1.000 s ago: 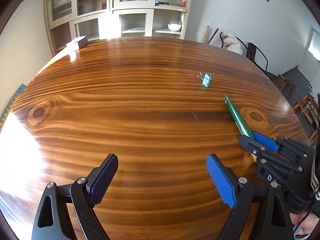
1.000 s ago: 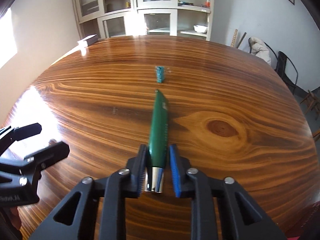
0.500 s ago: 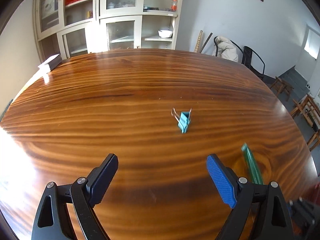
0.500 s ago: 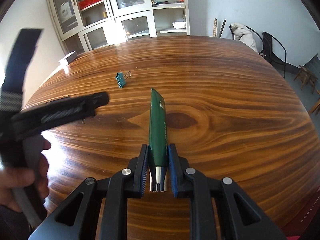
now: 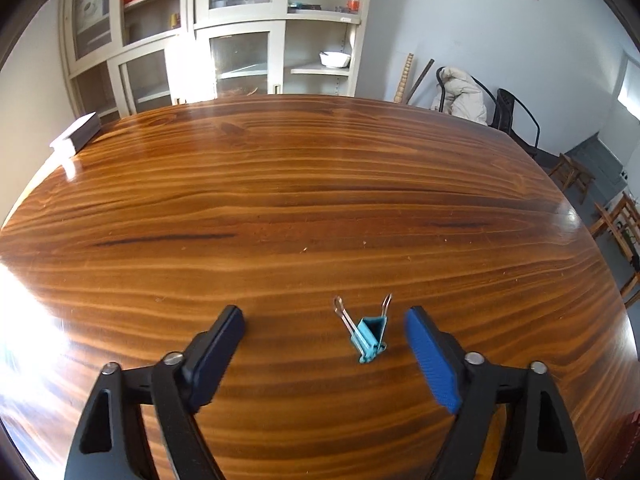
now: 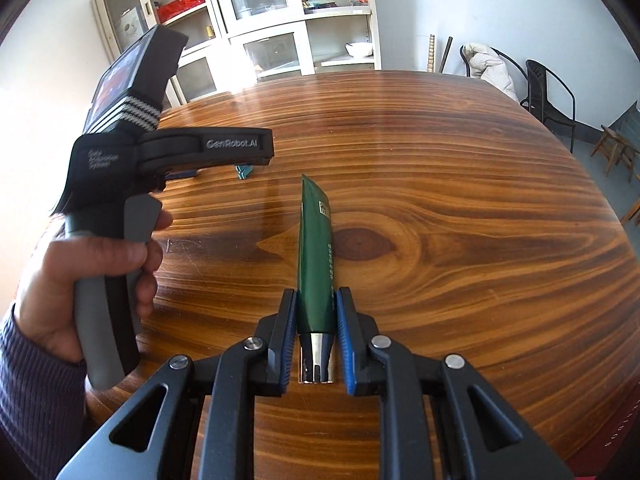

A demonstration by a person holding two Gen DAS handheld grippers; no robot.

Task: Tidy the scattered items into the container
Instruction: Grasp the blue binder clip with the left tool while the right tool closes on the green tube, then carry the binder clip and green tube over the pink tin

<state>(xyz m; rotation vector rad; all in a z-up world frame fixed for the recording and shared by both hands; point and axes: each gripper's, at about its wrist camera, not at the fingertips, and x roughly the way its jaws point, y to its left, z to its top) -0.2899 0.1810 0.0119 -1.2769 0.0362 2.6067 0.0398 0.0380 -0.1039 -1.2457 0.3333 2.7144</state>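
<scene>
Wood counter fills both views; cabinet behind, chairs at far right. Small box on counter's far left edge.
L claw low over counter, jaws closing w/ binder clip between them, nearer R pad, pads not touching it yet; clip rests on counter.
R claw clenched on green tube near its silver cap end, tube pointing away over counter.
Container not visible.
</scene>
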